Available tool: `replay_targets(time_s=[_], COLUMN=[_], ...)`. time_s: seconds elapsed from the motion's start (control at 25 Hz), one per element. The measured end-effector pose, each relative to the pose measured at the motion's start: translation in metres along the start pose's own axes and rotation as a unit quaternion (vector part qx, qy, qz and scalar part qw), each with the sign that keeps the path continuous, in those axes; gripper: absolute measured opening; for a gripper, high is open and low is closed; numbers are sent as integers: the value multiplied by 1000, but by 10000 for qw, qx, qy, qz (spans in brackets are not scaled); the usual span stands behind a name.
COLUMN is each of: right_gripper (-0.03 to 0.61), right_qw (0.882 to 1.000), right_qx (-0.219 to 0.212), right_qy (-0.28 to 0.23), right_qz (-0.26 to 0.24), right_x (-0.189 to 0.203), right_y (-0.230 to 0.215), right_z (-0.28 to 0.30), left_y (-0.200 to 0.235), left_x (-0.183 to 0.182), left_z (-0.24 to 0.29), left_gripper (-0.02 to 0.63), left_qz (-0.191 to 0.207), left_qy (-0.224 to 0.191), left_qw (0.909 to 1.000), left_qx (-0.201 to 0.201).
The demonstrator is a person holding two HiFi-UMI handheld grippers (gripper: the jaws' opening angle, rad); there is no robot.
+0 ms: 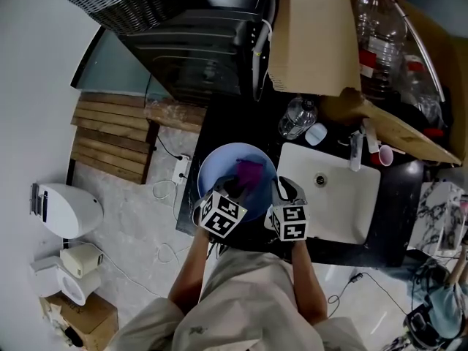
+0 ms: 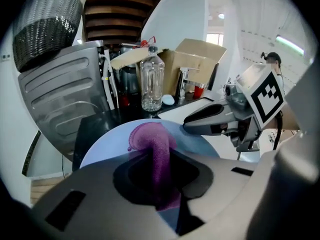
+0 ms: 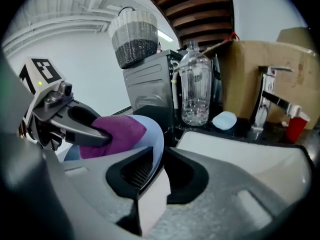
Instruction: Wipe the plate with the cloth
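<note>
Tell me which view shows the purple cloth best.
The left gripper view: the cloth fills the centre, pinched in the left claw and bunched on the blue plate. The right gripper view shows it side-on against the plate; the head view shows only a small purple patch.

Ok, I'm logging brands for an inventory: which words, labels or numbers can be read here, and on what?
No text can be read anywhere.
Left tool marker cube: black-and-white squares, no letters.
Right tool marker cube: the same.
Cloth and plate: plain.
Clear bottle, cardboard box: no print shows.
Red-capped bottles: any labels too small to read.
</note>
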State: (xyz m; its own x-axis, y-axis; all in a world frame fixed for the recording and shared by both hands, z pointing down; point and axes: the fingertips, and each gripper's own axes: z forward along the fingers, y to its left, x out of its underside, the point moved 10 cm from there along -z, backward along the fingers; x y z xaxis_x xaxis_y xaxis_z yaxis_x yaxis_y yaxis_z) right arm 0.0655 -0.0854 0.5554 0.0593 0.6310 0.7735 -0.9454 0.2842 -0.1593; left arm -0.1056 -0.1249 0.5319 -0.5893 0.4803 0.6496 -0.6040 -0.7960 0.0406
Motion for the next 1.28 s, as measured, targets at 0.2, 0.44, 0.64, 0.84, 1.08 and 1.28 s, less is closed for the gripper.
replay_targets(time_s=[0.2, 0.44, 0.64, 0.84, 1.08, 1.28], right_gripper=[57, 55, 55, 55, 55, 54], right_qw=[9976, 9937, 9923, 9910, 9899, 9886], right_qx=[87, 39, 173, 289, 304, 138], right_qy=[-470, -904, -1050, -1128, -1201, -1272], right_qz=[-493, -661, -631, -665, -695, -797], right_x=[-15, -21, -26, -25, -24, -23], right_y=[9, 24, 30, 32, 29, 27], right_z=[-27, -58, -74, -81, -92, -109], left_y=[-9, -14, -14, -19, -29, -51], left_x=[-6, -6, -5, -5, -5, -9], left_z=[-22, -48, -59, -57, -55, -63], left_gripper=[61, 61, 61, 61, 61, 61], left_qz=[235, 294, 213, 189, 188, -19], left_qy=[-647, -1408, -1748, -1908, -2021, -2257], left_qw=[9975, 9889, 9836, 9808, 9784, 9732], left_qx=[-145, -358, -392, -362, -391, -444])
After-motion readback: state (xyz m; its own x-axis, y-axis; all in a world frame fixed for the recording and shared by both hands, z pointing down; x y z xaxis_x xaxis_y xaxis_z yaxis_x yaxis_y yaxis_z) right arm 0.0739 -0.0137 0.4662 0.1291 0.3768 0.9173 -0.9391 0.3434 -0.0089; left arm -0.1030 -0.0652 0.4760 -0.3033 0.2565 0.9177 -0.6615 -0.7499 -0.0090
